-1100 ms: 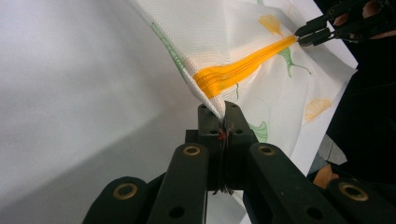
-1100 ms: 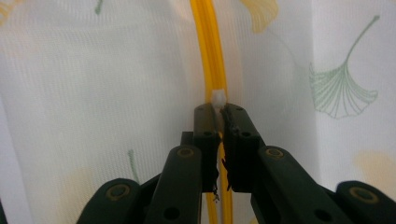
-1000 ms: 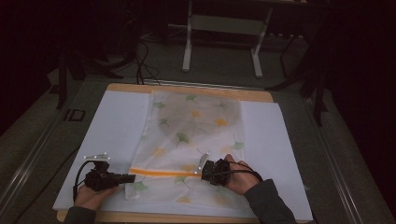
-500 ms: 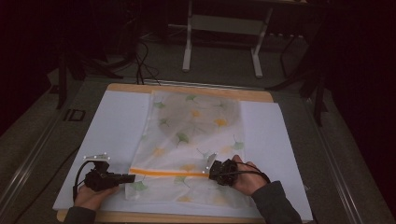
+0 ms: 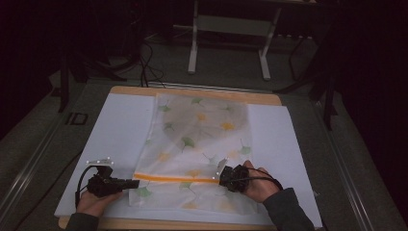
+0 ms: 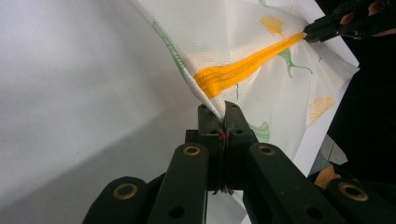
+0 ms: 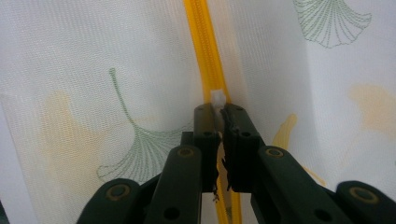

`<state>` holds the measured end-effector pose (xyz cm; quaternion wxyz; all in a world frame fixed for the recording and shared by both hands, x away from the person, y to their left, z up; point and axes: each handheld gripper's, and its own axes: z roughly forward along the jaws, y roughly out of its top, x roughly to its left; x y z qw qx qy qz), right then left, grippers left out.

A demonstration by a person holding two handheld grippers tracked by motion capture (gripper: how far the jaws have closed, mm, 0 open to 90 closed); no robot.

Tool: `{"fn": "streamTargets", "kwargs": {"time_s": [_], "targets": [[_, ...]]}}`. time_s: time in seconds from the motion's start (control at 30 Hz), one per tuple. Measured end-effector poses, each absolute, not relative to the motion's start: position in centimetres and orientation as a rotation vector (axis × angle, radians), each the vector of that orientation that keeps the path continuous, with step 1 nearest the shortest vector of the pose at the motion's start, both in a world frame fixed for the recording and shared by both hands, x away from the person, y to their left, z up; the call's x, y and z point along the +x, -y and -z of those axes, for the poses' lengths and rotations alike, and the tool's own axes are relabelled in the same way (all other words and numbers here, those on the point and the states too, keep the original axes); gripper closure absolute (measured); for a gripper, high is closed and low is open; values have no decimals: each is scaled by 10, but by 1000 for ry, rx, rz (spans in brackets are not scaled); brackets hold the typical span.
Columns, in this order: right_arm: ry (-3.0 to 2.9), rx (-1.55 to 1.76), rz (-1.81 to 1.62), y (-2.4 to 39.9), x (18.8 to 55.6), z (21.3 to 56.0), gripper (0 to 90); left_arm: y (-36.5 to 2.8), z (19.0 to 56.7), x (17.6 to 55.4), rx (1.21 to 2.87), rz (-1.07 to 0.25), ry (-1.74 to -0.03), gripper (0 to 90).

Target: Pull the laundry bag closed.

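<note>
Comparing with the moment a second earlier, the right tongs (image 5: 222,174) are being seen further to the right along the orange zipper (image 5: 173,177), while the left tongs (image 5: 136,183) are being kept at the same place. The white mesh laundry bag with green and yellow ginkgo leaves (image 5: 199,134) is lying flat on the white sheet (image 5: 120,130) over the wooden counter (image 5: 192,91). The left tongs (image 6: 218,112) are being held clamped on the bag's corner at the zipper's end. The right tongs (image 7: 218,109) are being held clamped on the small white zipper pull (image 7: 218,98). Judging from this, the zipper is being drawn along, the bag being kept tight; much of the travel seems done.
</note>
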<state>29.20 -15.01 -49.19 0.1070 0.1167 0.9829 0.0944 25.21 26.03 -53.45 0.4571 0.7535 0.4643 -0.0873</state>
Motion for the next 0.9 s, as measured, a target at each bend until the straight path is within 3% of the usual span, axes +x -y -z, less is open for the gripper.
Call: {"fn": "streamTargets", "kwargs": {"time_s": [0.9], "targets": [[-2881,422,-284,177,292,488,846,-261,534,252,1856,215,-1144,891]]}}
